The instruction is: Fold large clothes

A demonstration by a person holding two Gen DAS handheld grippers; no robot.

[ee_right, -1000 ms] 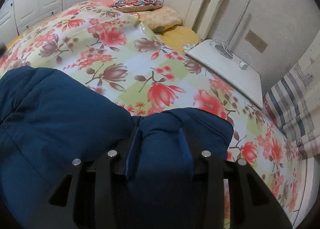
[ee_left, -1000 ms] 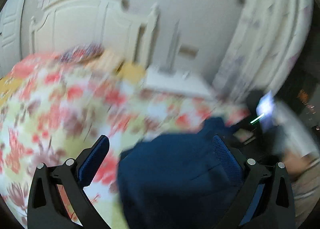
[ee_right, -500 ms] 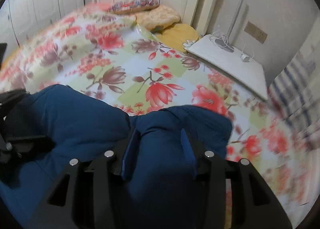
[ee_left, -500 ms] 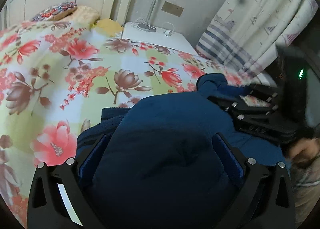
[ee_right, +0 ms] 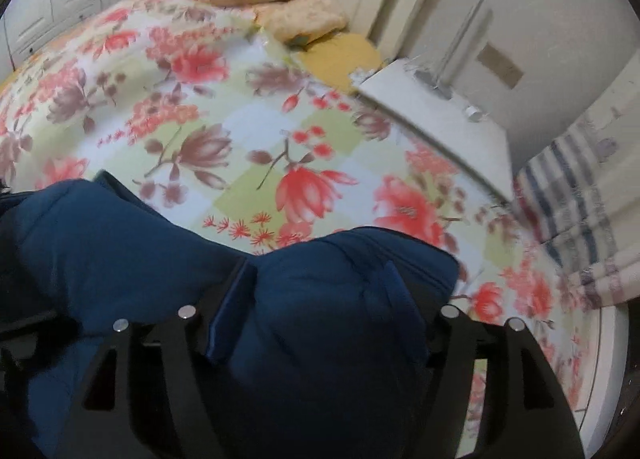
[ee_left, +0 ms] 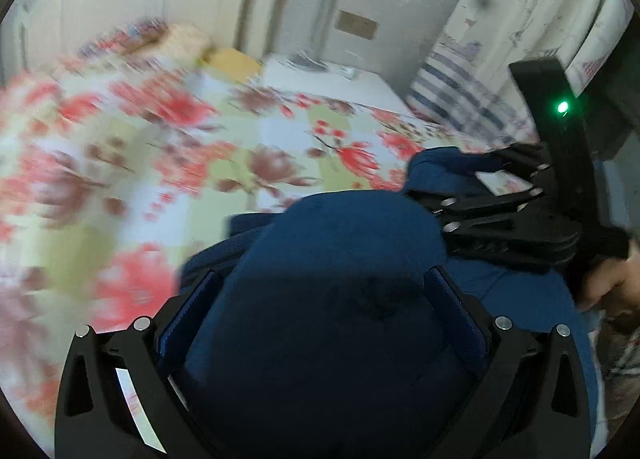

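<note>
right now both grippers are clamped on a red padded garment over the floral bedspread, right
Not quite: the padded garment is dark blue, not red. The right wrist view shows the right gripper closed on a bunched fold of it, and the left wrist view shows the left gripper around another fold, both above the floral bedspread.

Motion blur smears the floral red-and-green bedspread (ee_left: 132, 163) and the pillows by the cream wooden headboard (ee_left: 120, 15) in the left wrist view. The bulky dark-blue padded garment (ee_left: 332, 323) runs off the bottom edge and hides the bedspread's near edge. Its folds cover the right gripper (ee_right: 316, 323) fingertips.
</note>
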